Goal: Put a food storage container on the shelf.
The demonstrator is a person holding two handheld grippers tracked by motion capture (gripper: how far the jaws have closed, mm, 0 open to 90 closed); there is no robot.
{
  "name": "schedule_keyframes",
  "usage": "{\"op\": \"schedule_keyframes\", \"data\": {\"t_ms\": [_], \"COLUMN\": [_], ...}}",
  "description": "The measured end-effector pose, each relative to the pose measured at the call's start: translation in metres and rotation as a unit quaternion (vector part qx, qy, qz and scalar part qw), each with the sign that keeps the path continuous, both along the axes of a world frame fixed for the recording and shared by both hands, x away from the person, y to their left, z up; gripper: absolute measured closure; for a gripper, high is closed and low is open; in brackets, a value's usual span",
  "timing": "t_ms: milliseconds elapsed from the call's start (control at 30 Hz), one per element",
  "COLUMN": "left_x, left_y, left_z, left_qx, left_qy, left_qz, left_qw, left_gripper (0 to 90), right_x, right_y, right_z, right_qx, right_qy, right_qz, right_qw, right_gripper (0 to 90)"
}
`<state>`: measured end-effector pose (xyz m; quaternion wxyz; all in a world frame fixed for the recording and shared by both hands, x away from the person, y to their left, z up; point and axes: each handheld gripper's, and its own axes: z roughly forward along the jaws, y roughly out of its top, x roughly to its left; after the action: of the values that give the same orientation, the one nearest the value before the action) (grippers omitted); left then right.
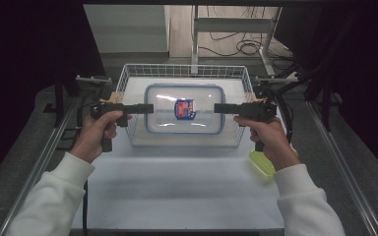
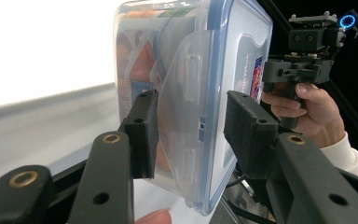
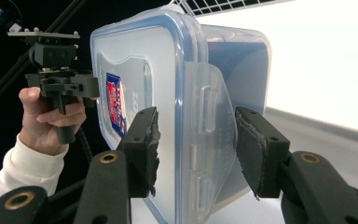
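Note:
A clear plastic food box with a blue-rimmed lid and a red and blue sticker hangs level over the wire basket. It is held from both ends. My left gripper is shut on its left end, one pad on the lid and the other under the body, astride the side latch flap. My right gripper is shut on the right end the same way, around the other latch flap. The left gripper view looks along its own jaws at the box. The right gripper view does likewise, with its jaws on the box.
The white wire basket stands at the back middle of the white table. A yellow-green plastic piece lies by the right forearm near the table's right edge. Metal rails run along both sides, and cables lie on the floor behind.

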<state>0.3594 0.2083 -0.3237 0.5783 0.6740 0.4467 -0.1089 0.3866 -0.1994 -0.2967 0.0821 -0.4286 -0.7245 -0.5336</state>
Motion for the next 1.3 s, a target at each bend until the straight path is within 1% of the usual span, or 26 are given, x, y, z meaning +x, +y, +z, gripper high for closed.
{"op": "schedule_keyframes", "data": {"t_ms": [133, 300, 367, 433, 467, 500, 600, 633, 667, 700, 767, 800, 867, 900, 933, 1033, 1200, 1267, 1300], "left_x": [0.014, 0.036, 0.042, 0.047, 0.051, 0.054, 0.063, 0.066, 0.07, 0.072, 0.077, 0.079, 0.084, 0.085, 0.086, 0.089, 0.094, 0.096, 0.099], "left_y": [0.003, 0.007, 0.007, 0.005, 0.005, 0.005, 0.007, 0.008, 0.008, 0.009, 0.009, 0.009, 0.009, 0.008, 0.007, 0.006, 0.006, 0.006, 0.006], "left_z": [0.005, 0.006, 0.008, 0.01, 0.01, 0.01, 0.01, 0.01, 0.01, 0.009, 0.007, 0.006, 0.002, 0.0, -0.001, -0.002, -0.005, -0.006, -0.007], "left_qx": [-0.004, -0.011, -0.009, -0.002, -0.003, -0.002, -0.001, -0.001, -0.003, -0.006, -0.008, -0.009, -0.013, -0.011, -0.014, -0.018, -0.03, -0.034, -0.039], "left_qy": [0.004, 0.01, 0.008, 0.009, 0.012, 0.013, 0.014, 0.015, 0.018, 0.02, 0.023, 0.026, 0.034, 0.038, 0.039, 0.045, 0.057, 0.065, 0.073], "left_qz": [0.003, 0.006, 0.008, 0.004, 0.008, 0.009, 0.013, 0.014, 0.015, 0.016, 0.02, 0.021, 0.023, 0.023, 0.026, 0.032, 0.041, 0.046, 0.049], "left_qw": [1.0, 0.9999, 0.9999, 1.0, 0.9999, 0.9999, 0.9998, 0.9998, 0.9997, 0.9997, 0.9995, 0.9994, 0.9991, 0.9989, 0.9988, 0.9983, 0.997, 0.9962, 0.9953], "left_gripper": [56.2, 56.2, 56.2, 56.2, 56.2, 56.2, 56.1, 56.1, 56.1, 56.1, 56.0, 56.0, 55.9, 55.6, 55.6, 55.7, 55.3, 55.0, 54.8], "right_x": [0.012, 0.032, 0.039, 0.047, 0.055, 0.055, 0.065, 0.07, 0.07, 0.074, 0.082, 0.082, 0.087, 0.091, 0.091, 0.096, 0.101, 0.102, 0.104], "right_y": [0.002, 0.007, 0.008, 0.008, 0.007, 0.007, 0.009, 0.01, 0.01, 0.011, 0.013, 0.013, 0.013, 0.013, 0.013, 0.011, 0.01, 0.011, 0.011], "right_z": [0.004, 0.009, 0.011, 0.012, 0.011, 0.011, 0.008, 0.007, 0.007, 0.007, 0.007, 0.007, 0.005, 0.004, 0.004, 0.003, -0.001, -0.001, -0.002], "right_qx": [0.002, -0.003, -0.005, -0.006, -0.004, -0.004, -0.002, -0.001, -0.001, -0.002, -0.004, -0.004, -0.008, -0.012, -0.012, -0.007, 0.006, 0.006, 0.006], "right_qy": [0.001, 0.007, 0.006, 0.006, 0.009, 0.009, 0.015, 0.018, 0.018, 0.017, 0.023, 0.023, 0.028, 0.036, 0.036, 0.045, 0.06, 0.064, 0.067], "right_qz": [0.001, -0.003, -0.004, -0.005, -0.006, -0.006, -0.005, -0.005, -0.005, -0.007, -0.008, -0.008, -0.009, -0.011, -0.011, -0.016, -0.031, -0.036, -0.04], "right_qw": [1.0, 1.0, 1.0, 1.0, 0.9999, 0.9999, 0.9999, 0.9998, 0.9998, 0.9998, 0.9997, 0.9997, 0.9995, 0.9992, 0.9992, 0.9988, 0.9977, 0.9973, 0.9969], "right_gripper": [51.6, 51.5, 51.2, 50.7, 50.7, 50.7, 50.7, 50.7, 50.7, 50.7, 50.6, 50.6, 50.6, 50.5, 50.5, 50.4, 50.0, 49.6, 48.8]}}
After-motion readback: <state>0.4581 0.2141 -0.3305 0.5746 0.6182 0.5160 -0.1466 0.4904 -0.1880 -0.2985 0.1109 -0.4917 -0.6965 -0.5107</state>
